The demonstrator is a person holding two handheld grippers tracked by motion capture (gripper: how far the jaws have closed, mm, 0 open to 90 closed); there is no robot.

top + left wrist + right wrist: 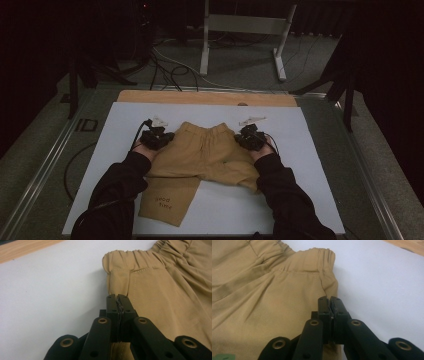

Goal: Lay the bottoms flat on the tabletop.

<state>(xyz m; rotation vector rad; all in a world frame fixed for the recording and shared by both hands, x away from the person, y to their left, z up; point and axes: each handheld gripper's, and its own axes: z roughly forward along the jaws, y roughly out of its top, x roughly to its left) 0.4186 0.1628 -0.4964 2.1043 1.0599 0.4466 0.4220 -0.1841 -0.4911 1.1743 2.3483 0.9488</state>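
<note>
On white board point(300, 150), tan shorts point(202, 152), side edges pinched by left hand-held gripper point(159, 138), right hand-held gripper point(248, 138)

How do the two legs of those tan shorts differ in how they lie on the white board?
The left leg lies flat and stretched toward the person, showing printed lettering near its hem. The right leg is folded up across the shorts, so it looks shorter and bunched, with no lettering on show. Both are the same tan cloth, and each side of the shorts is pinched by a shut gripper: the left gripper and the right gripper.
</note>
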